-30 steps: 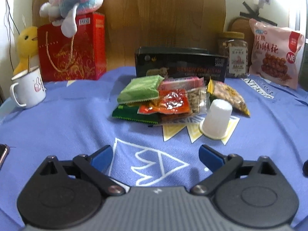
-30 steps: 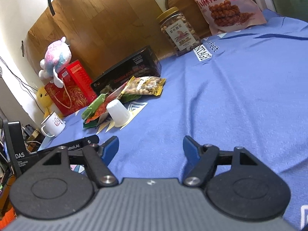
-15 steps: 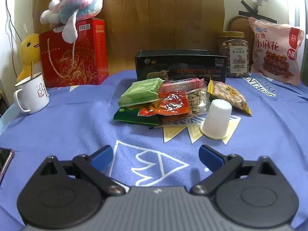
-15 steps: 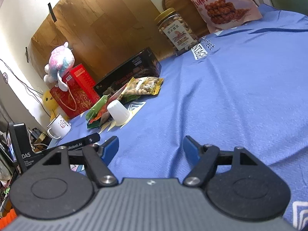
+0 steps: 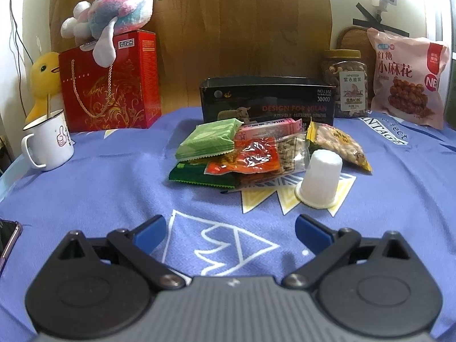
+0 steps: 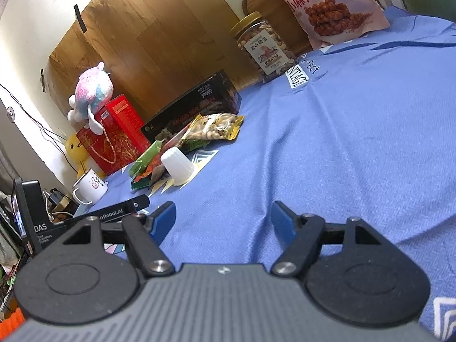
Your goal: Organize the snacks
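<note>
A pile of snack packets lies mid-table: a light green packet (image 5: 209, 138) on top, a dark green one (image 5: 196, 175) beneath, an orange-red packet (image 5: 250, 158), a pink bar (image 5: 269, 128) and a yellow peanut bag (image 5: 339, 142). A white upturned cup (image 5: 320, 179) stands by them. An open black box (image 5: 266, 104) sits behind the pile. My left gripper (image 5: 230, 232) is open and empty, short of the pile. My right gripper (image 6: 223, 219) is open and empty over bare blue cloth, with the pile (image 6: 148, 168) and cup (image 6: 176, 165) far to its left.
A white mug (image 5: 48, 141), a red gift box (image 5: 109, 81) with a plush toy (image 5: 114, 24) and a yellow duck (image 5: 42, 81) stand at the left. A nut jar (image 5: 344, 84) and a pink snack bag (image 5: 407, 77) stand at the back right. A phone (image 5: 7, 238) lies at the left edge.
The left gripper has tilted up a little and the right view has swung slightly. Both grippers stay open and nothing on the table has moved.
</note>
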`<state>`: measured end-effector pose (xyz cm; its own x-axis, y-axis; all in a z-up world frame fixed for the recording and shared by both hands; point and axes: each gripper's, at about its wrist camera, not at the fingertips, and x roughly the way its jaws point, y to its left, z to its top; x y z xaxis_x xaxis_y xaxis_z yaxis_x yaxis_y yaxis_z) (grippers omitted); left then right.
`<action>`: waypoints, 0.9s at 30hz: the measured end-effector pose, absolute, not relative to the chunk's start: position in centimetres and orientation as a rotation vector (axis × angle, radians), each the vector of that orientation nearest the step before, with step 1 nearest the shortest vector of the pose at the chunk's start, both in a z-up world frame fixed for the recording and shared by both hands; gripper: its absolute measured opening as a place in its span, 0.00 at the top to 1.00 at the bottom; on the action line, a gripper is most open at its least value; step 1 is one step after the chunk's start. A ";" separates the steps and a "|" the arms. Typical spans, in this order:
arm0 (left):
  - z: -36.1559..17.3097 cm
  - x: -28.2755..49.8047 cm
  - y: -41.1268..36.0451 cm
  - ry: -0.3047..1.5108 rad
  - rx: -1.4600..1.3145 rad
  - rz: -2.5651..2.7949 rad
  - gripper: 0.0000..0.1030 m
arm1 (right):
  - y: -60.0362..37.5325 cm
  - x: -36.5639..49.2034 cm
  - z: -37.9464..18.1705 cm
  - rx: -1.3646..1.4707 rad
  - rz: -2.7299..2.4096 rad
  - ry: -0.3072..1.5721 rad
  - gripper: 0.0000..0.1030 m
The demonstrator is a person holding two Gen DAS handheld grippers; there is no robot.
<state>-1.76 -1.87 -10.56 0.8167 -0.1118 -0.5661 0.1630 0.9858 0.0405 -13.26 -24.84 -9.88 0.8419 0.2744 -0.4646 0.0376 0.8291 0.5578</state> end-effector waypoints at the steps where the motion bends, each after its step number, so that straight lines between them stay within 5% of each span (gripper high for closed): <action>1: -10.6 -1.8 -1.9 0.596 0.087 -0.147 0.02 | -24.8 -13.3 -9.9 0.585 0.132 0.564 0.26; 27: -10.2 -2.6 -1.9 0.544 0.095 -0.168 0.01 | -23.3 -13.8 -9.2 0.508 0.108 0.558 0.27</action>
